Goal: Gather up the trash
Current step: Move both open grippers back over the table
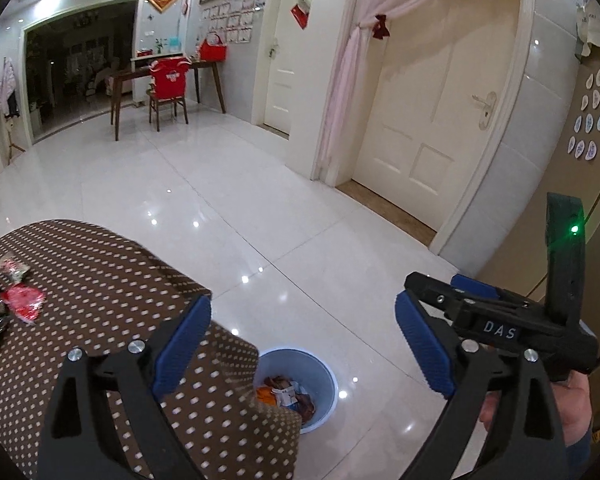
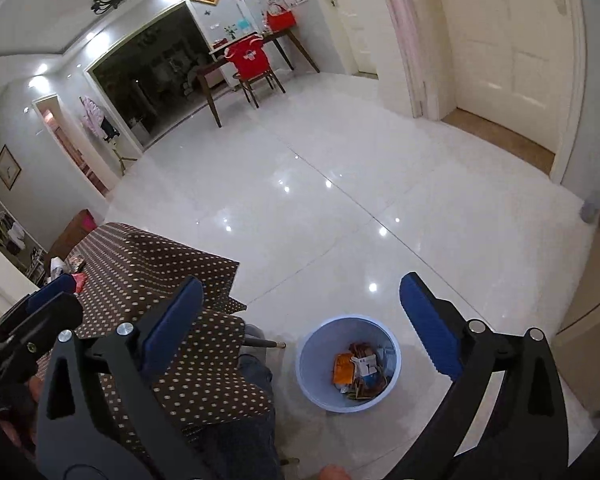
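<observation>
A light blue trash bin (image 2: 348, 364) stands on the white floor beside the table and holds several wrappers (image 2: 360, 372). It also shows in the left wrist view (image 1: 320, 388), partly hidden by the tablecloth. My right gripper (image 2: 300, 320) is open and empty above the bin. My left gripper (image 1: 304, 344) is open and empty over the table's corner. The right gripper's body (image 1: 500, 320) shows at the right of the left wrist view. Red and dark wrappers (image 1: 20, 300) lie on the brown dotted tablecloth (image 1: 100, 280) at the far left.
Glossy white tiled floor (image 2: 340, 200) stretches ahead. A wooden desk with a red-covered chair (image 1: 168, 88) stands at the far wall. Cream doors (image 1: 440, 120) and a pink curtain are on the right. A person's knee (image 2: 256, 372) shows beside the table.
</observation>
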The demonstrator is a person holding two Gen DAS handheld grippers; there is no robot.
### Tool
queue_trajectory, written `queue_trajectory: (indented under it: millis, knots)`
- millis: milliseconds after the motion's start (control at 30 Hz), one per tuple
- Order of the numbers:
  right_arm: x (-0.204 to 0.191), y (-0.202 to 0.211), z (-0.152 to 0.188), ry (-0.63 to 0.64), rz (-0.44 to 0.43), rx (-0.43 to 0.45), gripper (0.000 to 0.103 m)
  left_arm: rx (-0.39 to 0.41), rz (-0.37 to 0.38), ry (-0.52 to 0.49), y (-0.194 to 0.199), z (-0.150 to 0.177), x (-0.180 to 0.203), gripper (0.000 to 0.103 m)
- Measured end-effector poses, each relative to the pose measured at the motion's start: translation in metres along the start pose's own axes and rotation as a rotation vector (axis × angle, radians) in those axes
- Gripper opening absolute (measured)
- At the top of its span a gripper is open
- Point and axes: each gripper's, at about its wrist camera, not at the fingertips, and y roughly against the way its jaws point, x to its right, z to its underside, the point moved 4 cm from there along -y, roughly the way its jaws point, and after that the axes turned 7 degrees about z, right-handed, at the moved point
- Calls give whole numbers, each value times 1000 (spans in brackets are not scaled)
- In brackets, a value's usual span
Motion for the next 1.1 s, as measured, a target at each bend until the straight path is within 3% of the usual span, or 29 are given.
queue_trajectory:
  millis: [167,433,633,1100]
  knots:
    - [-30,15,0,43,-20,23,97,49,-26,24,31,1,-17,92]
    - [-86,32,0,132,-64,46,97,139,-141,6,81,9,-43,93]
    - [-139,31,9,216,-110,39,97,168,-146,65,114,20,-73,94]
    - [-233,24,31,330,-212,21,97,194,-293,136,164,51,-147,94]
